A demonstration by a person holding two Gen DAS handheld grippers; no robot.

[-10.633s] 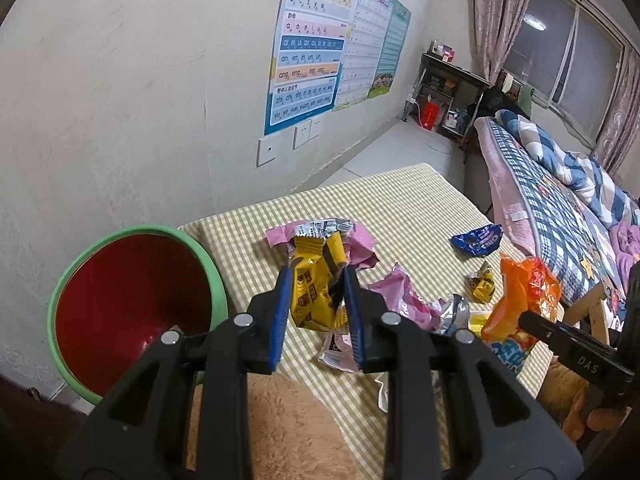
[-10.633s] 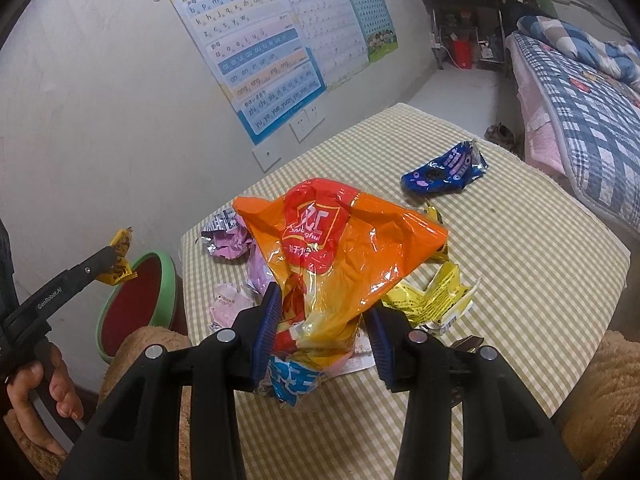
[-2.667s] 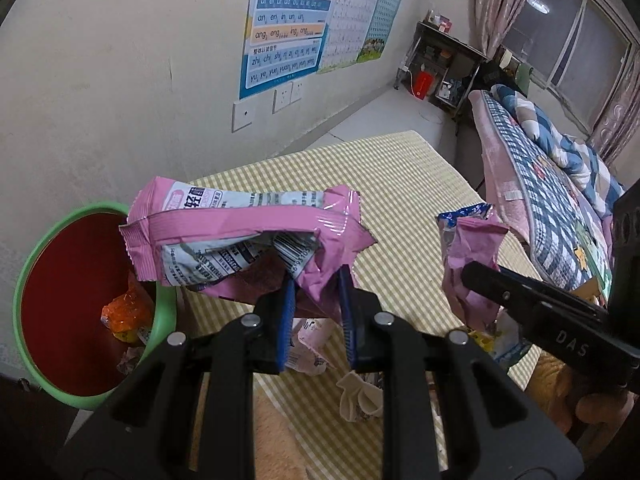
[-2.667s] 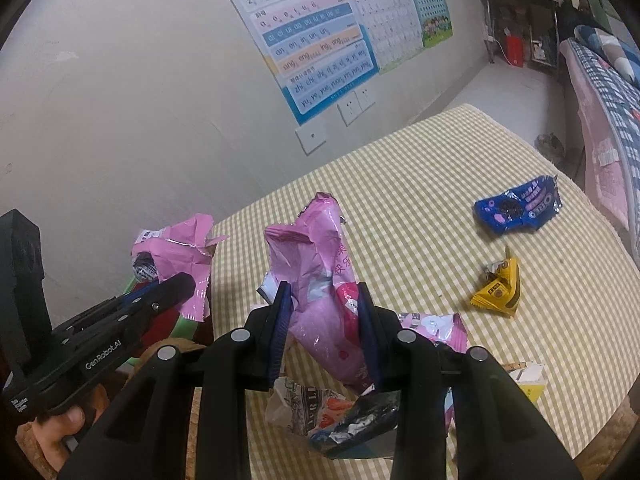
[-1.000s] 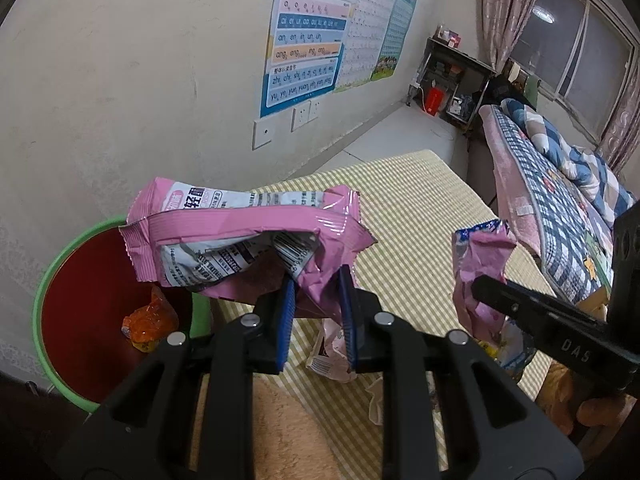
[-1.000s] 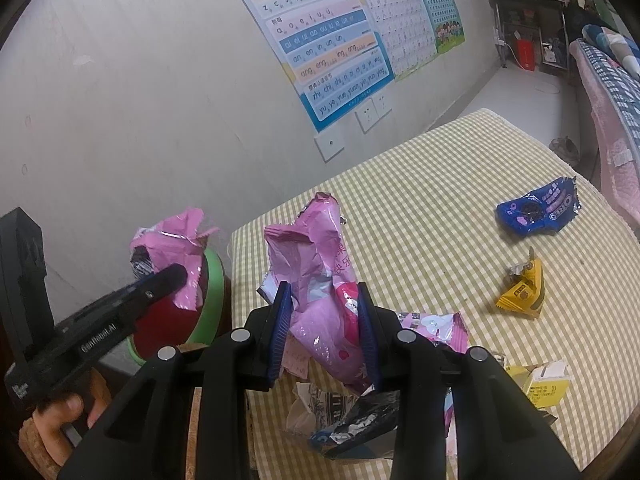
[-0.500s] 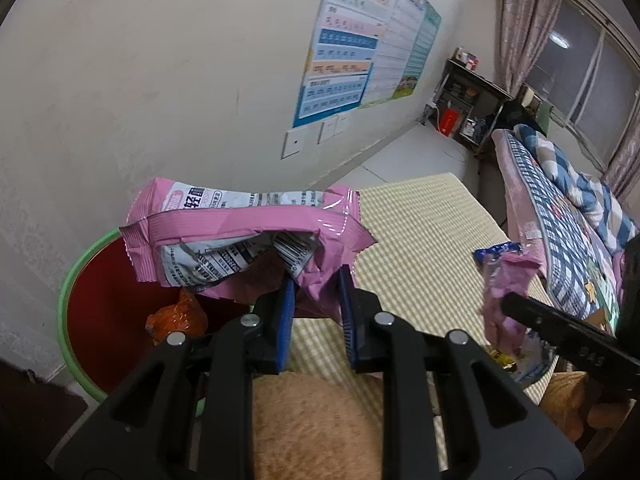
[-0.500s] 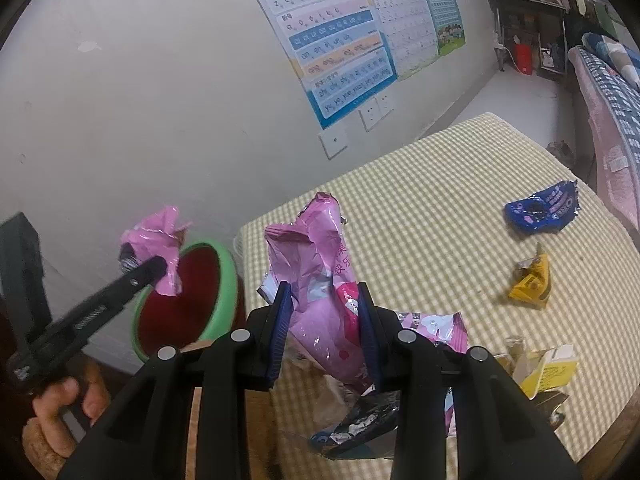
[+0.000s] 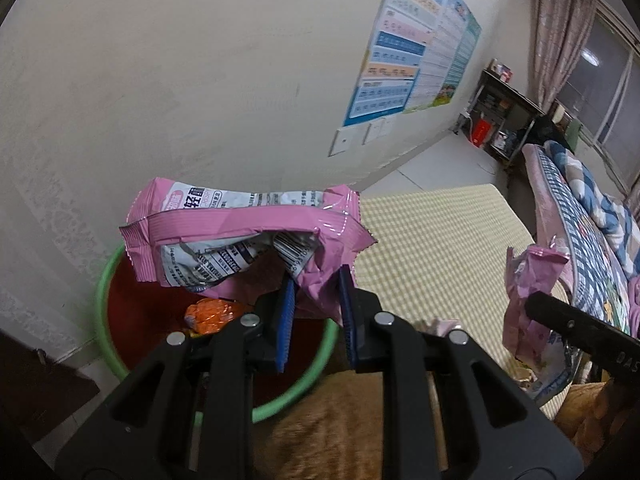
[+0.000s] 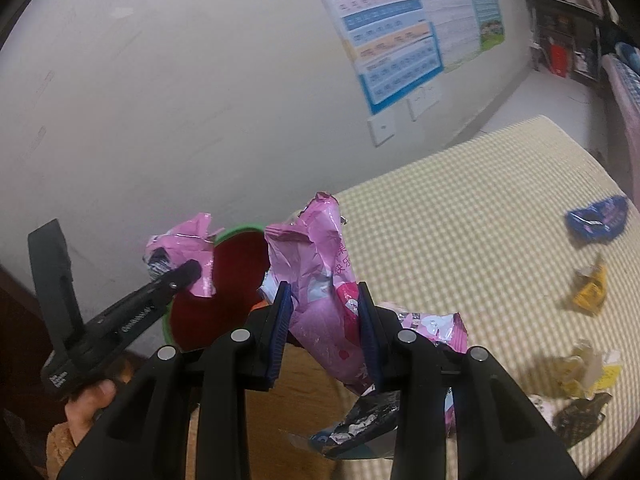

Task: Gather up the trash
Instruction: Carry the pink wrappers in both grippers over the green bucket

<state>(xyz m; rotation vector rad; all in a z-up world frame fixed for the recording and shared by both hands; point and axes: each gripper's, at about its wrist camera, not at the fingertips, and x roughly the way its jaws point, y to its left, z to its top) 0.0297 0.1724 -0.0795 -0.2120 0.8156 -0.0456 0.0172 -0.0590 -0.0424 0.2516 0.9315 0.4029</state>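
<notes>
My left gripper (image 9: 316,292) is shut on a pink snack wrapper (image 9: 240,236) with white printed panels, held above the near rim of a green-rimmed red bin (image 9: 120,264). An orange wrapper (image 9: 212,314) lies inside the bin. My right gripper (image 10: 324,304) is shut on a crumpled pink bag (image 10: 320,264), over the table's left end beside the bin (image 10: 236,256). The left gripper (image 10: 188,272) with its wrapper also shows in the right wrist view, over the bin's opening. In the left wrist view the right gripper (image 9: 540,300) and its pink bag (image 9: 524,280) sit at the right edge.
The checked tablecloth (image 10: 460,220) carries more trash: a blue wrapper (image 10: 596,220), a yellow wrapper (image 10: 588,292), a pink-and-silver packet (image 10: 436,328), yellow and dark scraps (image 10: 584,376). A wall with posters (image 9: 404,68) stands behind the bin. A bed (image 9: 592,216) lies to the right.
Both grippers have swung left toward the bin with their pink wrappers still held. The bin has come nearer the middle of both views; the left gripper now hangs over it.
</notes>
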